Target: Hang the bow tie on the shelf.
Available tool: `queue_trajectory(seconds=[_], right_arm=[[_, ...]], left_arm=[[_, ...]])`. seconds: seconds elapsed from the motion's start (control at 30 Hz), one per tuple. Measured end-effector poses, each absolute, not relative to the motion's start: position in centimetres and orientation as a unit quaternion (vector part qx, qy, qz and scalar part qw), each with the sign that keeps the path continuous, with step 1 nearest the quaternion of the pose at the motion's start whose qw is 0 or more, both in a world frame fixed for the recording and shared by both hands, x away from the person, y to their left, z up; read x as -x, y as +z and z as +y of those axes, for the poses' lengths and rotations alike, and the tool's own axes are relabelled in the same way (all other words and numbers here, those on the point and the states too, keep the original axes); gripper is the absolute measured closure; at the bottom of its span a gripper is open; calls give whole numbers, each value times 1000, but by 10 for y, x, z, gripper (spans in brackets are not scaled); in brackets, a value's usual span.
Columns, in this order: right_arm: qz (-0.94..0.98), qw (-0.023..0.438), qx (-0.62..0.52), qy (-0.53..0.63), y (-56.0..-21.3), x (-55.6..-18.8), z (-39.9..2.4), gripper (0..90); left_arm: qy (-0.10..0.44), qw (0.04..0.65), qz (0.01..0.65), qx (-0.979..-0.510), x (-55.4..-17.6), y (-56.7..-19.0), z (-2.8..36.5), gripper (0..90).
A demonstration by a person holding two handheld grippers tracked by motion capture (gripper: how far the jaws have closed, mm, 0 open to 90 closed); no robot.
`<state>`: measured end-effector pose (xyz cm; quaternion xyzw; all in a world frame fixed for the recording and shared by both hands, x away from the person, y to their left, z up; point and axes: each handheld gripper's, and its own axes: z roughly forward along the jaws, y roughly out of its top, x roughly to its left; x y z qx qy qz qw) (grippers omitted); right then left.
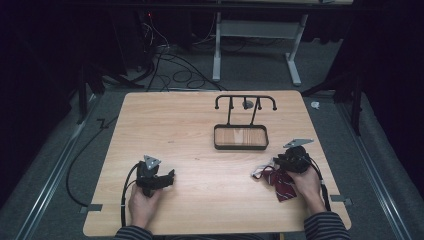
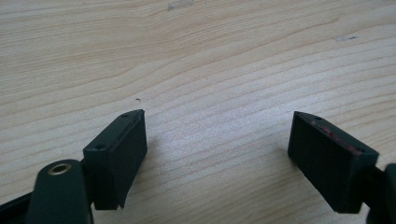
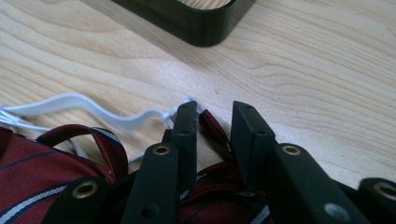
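While the striped tie (image 3: 32, 172) lies crumpled at the bench's (image 1: 200, 150) right front edge, the right hand-held gripper (image 3: 215, 116) stands over it, jaws nearly closed, seemingly pinching a fold. A firm hold before lifting toward the rack (image 1: 241, 125) seems wise. The left hand-held gripper (image 2: 215, 144) rests wide open, empty.

A black metal stand with a tray base (image 1: 240, 137) sits right of centre on the light wooden table (image 1: 190, 125); a dark red striped tie (image 1: 280, 181) lies lower right, a black handheld gripper (image 1: 167, 179) lower left.
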<state>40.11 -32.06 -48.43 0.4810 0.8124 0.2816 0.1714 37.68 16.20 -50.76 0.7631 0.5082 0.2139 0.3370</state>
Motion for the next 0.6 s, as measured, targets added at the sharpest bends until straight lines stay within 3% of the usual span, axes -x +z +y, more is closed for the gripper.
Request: queue_trajectory(seconds=[0.17,0.33,0.6], right_arm=[[816,168,-478,279,-485,-402,-319,768],[810,164,-485,287,-486,-404,-324,868],[806,170,-488,289,-485,-403,-325,887]], left_arm=[[214,337,508,-763,-377,-508,162,201],[214,337,508,-763,-377,-508,162,201],[214,337,508,-764,-377,-508,162,201]])
